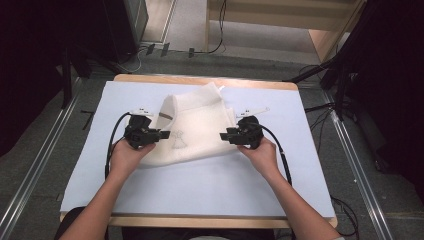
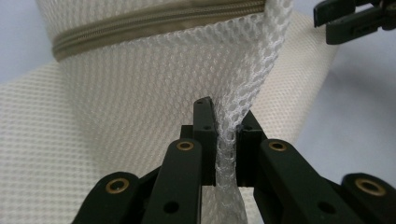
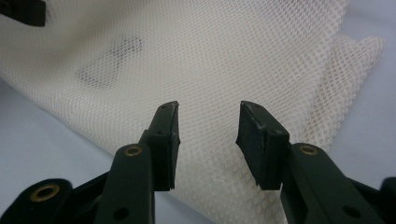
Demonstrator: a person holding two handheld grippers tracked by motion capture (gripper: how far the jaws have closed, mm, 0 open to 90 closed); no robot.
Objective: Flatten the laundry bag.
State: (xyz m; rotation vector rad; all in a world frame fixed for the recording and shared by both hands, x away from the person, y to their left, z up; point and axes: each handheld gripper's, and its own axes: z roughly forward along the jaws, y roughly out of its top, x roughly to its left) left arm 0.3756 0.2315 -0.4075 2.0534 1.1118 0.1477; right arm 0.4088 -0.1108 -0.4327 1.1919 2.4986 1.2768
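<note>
While the pale blue sheet-covered table (image 1: 200, 185) carries everything, the white mesh zip-up laundry bag (image 1: 195, 127) lies rumpled across its middle, between both hands. Looks like the step in hand is spreading or opening the bag w/ two grips.

The bag: soft open-weave mesh, beige zipper (image 2: 154, 23) running across near the top edge in the left gripper view, apparently shut along the stretch seen. Inside, or printed on the far layer, a dark greyish shape (image 3: 109, 58) shows thru the mesh; can't tell which, nor what it is. No other contents visible.

The left gripper (image 2: 226, 144) has its jaws closed on a pinched fold of mesh, pulled up taut toward the zipper. The right gripper (image 3: 208, 140) hovers w/ jaws apart, just over the bag's lower edge, nothing between them.

To do it well, imo: keep the left pinch firm, since mesh slips; bring the right down so one jaw goes under the edge, grab a single layer, not both. Then pull apart gently, even tension, avoiding the zipper.
</note>
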